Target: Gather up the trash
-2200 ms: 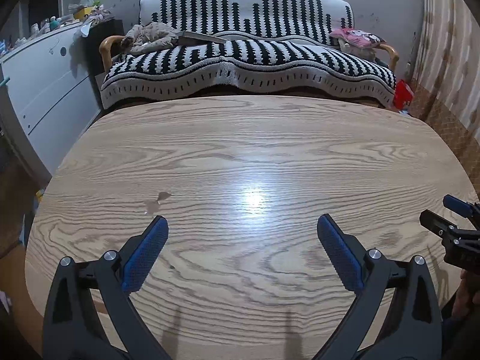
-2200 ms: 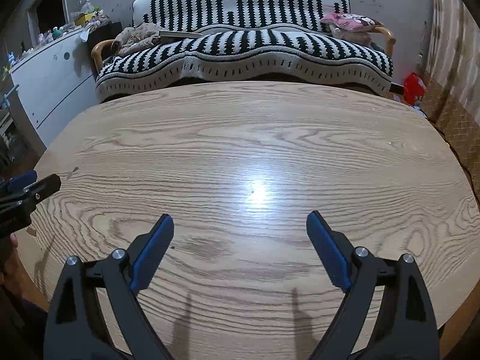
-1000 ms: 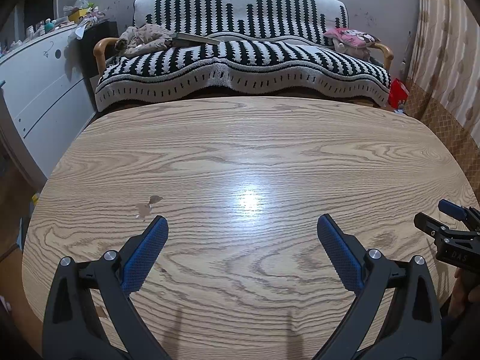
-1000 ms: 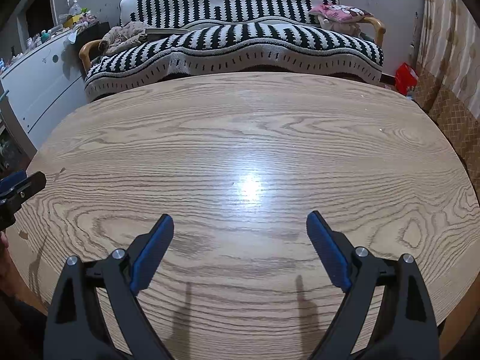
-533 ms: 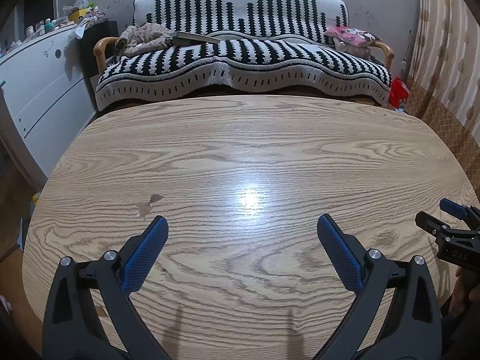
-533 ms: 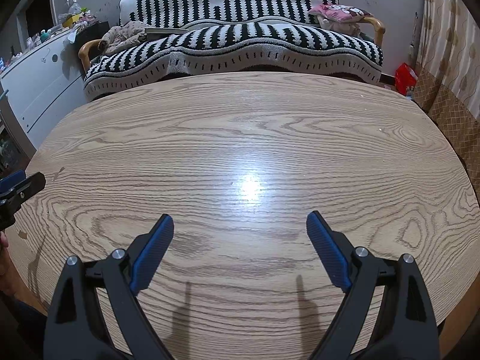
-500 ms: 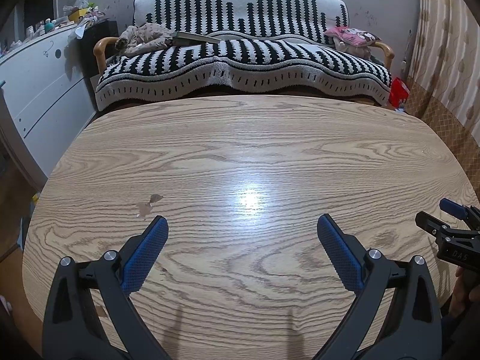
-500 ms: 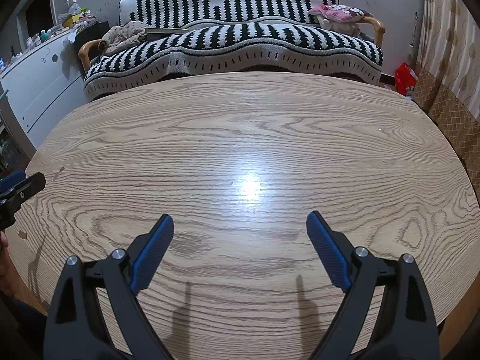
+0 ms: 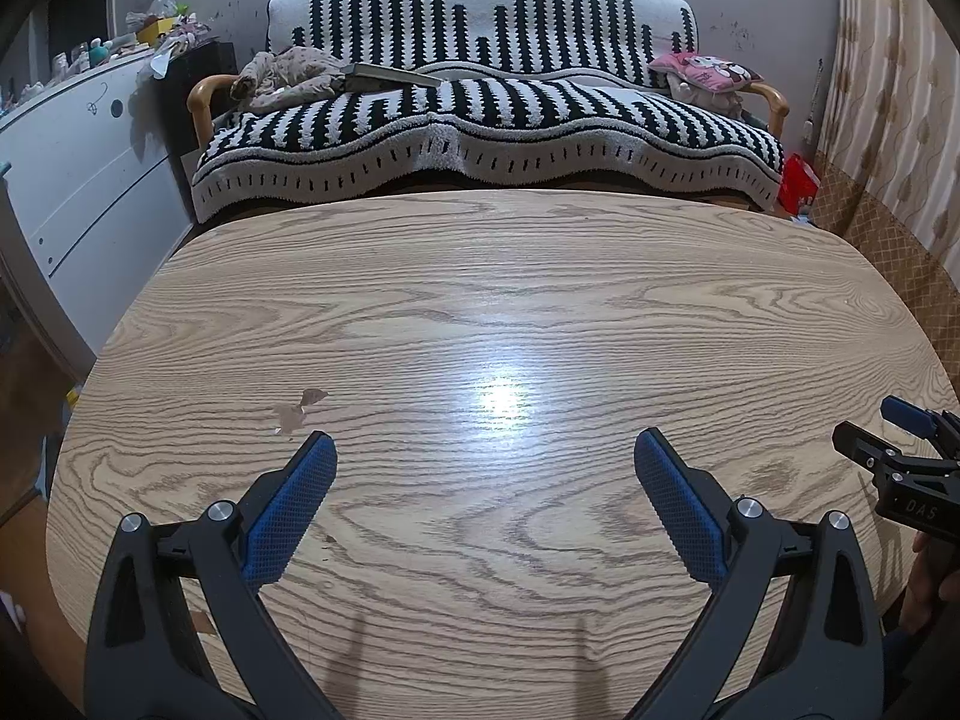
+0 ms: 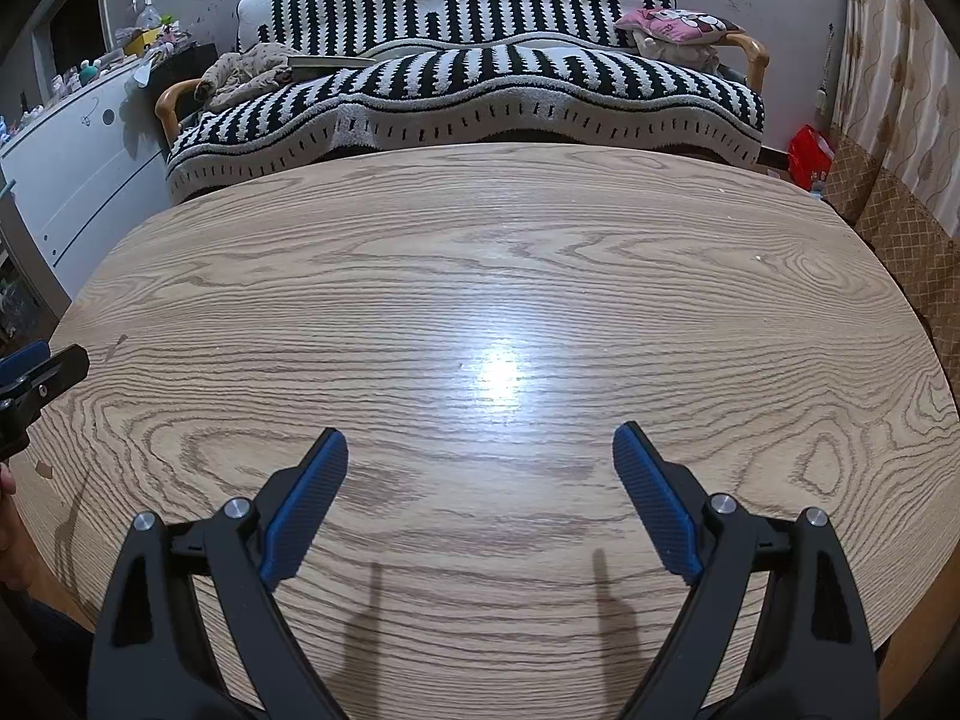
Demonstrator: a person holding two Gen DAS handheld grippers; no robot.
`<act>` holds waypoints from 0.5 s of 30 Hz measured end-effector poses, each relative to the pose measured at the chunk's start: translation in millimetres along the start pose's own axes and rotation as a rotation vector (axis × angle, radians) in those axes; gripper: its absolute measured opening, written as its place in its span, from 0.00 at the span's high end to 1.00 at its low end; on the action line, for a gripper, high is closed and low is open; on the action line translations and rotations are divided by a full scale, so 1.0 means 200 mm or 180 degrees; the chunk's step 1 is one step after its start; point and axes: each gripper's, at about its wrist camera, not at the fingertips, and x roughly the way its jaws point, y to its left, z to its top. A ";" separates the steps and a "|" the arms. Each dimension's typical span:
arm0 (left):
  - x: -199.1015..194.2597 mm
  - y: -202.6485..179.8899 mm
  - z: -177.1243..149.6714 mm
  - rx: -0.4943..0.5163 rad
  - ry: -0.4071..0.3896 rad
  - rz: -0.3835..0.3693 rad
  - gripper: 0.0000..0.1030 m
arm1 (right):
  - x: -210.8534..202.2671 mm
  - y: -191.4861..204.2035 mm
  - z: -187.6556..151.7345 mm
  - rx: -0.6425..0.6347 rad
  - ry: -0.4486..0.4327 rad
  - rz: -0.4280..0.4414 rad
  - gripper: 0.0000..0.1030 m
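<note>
Your left gripper hangs over the near part of the oval wooden table, tilted down, its blue-padded jaws spread wide with only bare wood between them. Your right gripper is the same: jaws wide apart, clamped on nothing, above the table's near edge. In the left wrist view the right gripper's tips show at about 3 o'clock; in the right wrist view the left gripper's tip shows at 9 o'clock.

The only trash-like thing on the table is a small brownish scrap, lying flat at roughly 11 o'clock from your left gripper's left pad, just beyond it and not touching. Whether it is paper, film or a mark on the wood cannot be told. In the right wrist view nothing on the table can be told as trash.

Beyond the table at 12 o'clock stands a sofa under a black-and-white striped cover, with a pink cushion at its right end.
</note>
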 end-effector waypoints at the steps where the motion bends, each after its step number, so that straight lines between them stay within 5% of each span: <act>1: 0.00 0.00 0.00 0.0001 0.0001 0.0007 0.06 | 0.00 0.00 0.00 0.0001 0.0000 -0.0001 0.16; 15: -0.02 0.00 0.00 0.0035 0.0013 -0.0001 0.06 | 0.00 -0.01 0.00 -0.0007 0.0000 0.0001 0.16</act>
